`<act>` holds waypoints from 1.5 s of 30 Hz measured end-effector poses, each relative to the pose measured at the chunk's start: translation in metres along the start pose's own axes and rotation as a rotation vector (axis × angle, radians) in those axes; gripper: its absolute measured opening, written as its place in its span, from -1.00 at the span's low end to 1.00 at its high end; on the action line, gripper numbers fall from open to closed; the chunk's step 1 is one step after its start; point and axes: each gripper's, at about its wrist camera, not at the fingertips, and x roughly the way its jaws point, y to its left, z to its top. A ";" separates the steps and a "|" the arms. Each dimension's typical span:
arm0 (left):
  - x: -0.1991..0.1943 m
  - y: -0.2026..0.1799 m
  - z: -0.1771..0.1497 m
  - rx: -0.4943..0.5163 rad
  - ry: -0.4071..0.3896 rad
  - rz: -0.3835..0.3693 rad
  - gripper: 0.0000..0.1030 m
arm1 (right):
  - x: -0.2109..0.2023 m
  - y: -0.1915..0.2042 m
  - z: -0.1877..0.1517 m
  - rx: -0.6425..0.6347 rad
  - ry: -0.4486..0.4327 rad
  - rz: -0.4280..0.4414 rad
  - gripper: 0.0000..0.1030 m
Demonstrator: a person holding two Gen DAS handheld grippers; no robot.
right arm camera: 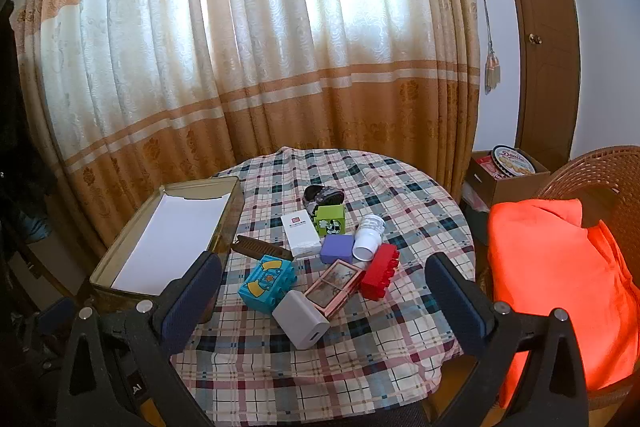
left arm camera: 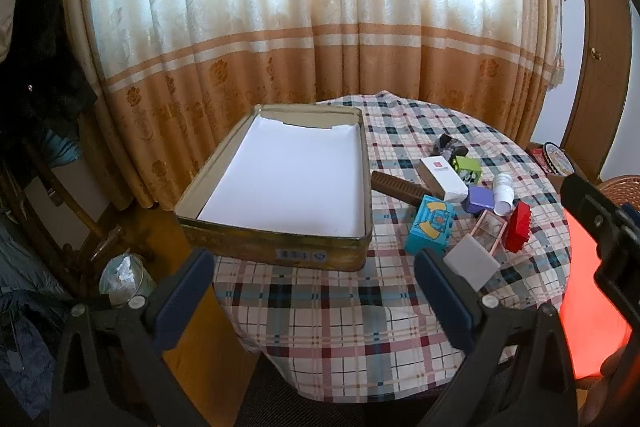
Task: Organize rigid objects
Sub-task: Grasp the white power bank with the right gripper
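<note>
While spread wide and empty, left gripper (left arm camera: 316, 291) and right gripper (right arm camera: 324, 301) above checked tablecloth (right arm camera: 280, 367), near paper-lined rectangular gold tin (left arm camera: 224, 235).

A: L gripper (left arm camera: 316, 291)?

B: Jaws wide apart, nothing btwn them. Both blue-padded fingers (left arm camera: 182, 299) show at the bottom of its own cam, black arms behind w/ silver bolts. Tilted down fwd.

A: R gripper (right arm camera: 326, 303)?

B: Same, spread as wide as it goes, nothing gripped. Its fingers (right arm camera: 460, 303) sit low in its cam view, angled down but a bit shallower than the L.

A: Can one cam see the other?

B: Yes. L cam catches a black part of the R gripper at its far right edge, w/ a bit of the person's hand (left arm camera: 612, 367) under it. Neither gripper is pressing on anything.
</note>
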 end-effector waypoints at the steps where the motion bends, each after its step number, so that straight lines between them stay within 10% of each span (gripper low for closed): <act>1: 0.001 0.000 -0.001 -0.001 0.002 0.000 0.97 | 0.000 0.000 0.000 -0.001 0.000 0.001 0.99; 22: 0.041 -0.002 -0.018 0.012 0.074 -0.033 0.97 | 0.041 -0.022 -0.030 -0.033 0.073 -0.012 0.97; 29: 0.054 -0.004 -0.021 0.020 0.085 -0.061 0.90 | 0.068 -0.024 -0.041 -0.040 0.158 0.065 0.34; 45: 0.061 0.012 0.013 0.054 0.044 -0.041 0.77 | 0.115 0.015 -0.069 -0.186 0.259 0.160 0.26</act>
